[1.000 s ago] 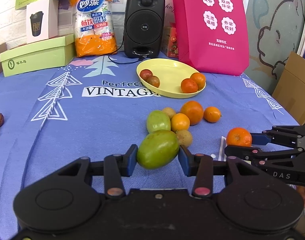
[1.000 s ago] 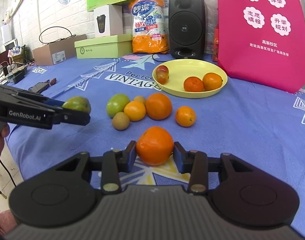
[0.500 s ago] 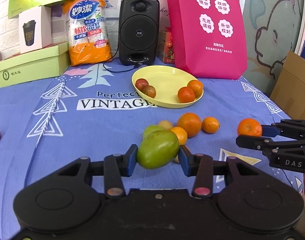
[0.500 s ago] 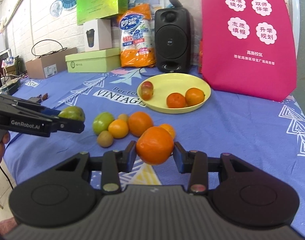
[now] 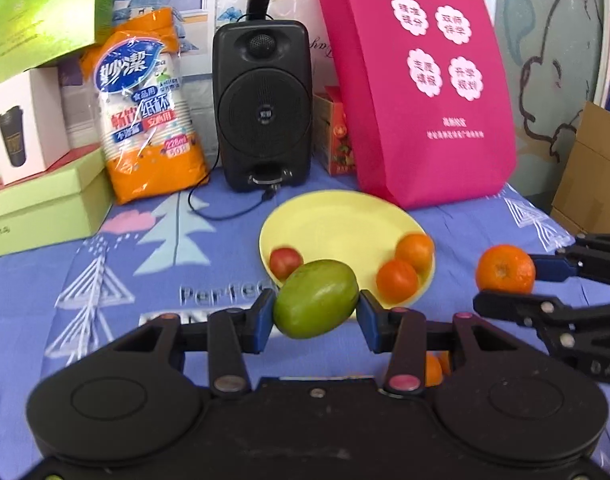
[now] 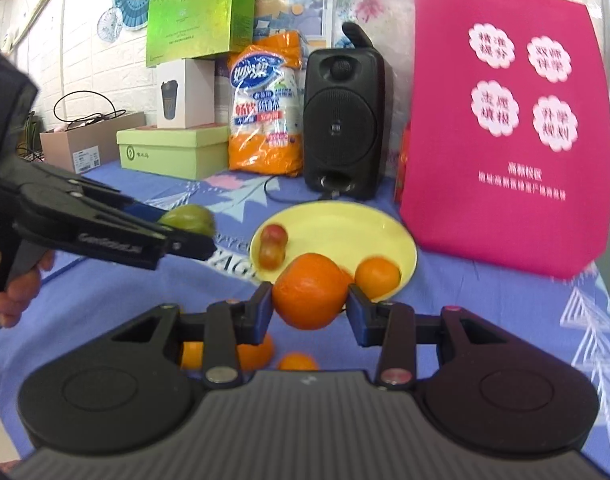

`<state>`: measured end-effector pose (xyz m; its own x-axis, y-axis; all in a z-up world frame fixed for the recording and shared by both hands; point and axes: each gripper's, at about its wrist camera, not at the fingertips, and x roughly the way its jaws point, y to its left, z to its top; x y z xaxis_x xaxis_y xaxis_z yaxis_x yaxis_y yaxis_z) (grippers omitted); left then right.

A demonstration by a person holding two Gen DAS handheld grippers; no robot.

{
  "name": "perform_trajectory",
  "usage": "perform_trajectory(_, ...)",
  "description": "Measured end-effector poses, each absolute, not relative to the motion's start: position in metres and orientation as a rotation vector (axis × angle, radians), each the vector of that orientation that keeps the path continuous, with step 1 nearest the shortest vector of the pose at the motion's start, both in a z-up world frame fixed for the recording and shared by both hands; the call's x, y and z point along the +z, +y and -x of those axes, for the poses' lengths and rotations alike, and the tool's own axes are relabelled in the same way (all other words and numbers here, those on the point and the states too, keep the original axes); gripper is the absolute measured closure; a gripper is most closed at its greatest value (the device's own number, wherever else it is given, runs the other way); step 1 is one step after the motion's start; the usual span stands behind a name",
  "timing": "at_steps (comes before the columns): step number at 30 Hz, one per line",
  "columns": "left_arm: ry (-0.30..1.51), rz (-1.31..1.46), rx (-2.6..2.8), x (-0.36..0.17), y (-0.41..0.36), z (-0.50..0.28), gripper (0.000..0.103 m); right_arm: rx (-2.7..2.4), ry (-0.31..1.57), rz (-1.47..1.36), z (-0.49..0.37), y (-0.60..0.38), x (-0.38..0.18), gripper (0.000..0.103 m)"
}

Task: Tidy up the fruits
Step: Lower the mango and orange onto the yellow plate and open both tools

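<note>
While blurred, the yellow plate (image 5: pixel 337 220) sits half hidden behind the green fruit (image 5: pixel 316 299).

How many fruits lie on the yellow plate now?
4: two reddish fruits at the plate's left edge, touching each other, and two oranges at its right. The held fruits may hide more.

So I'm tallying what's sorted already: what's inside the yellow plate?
On the yellow plate lie two small reddish fruits and two orange ones. Its near edge is hidden behind the held green fruit and orange.
</note>
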<state>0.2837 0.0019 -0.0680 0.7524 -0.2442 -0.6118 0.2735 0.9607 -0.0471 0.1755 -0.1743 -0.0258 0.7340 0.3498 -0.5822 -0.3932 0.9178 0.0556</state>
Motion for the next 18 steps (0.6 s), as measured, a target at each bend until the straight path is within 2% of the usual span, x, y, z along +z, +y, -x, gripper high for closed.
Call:
perform_trajectory(9, 0.681, -0.095, -0.297, -0.072, -0.019, -0.357, 0.06, 0.416, 0.645, 0.092, -0.218, -0.166, -0.032, 0.064)
perform_trajectory(18, 0.758, -0.073, -0.298, -0.1, -0.038, -0.424, 0.06, 0.422, 0.682, 0.09, -0.244, -0.158, -0.051, 0.064)
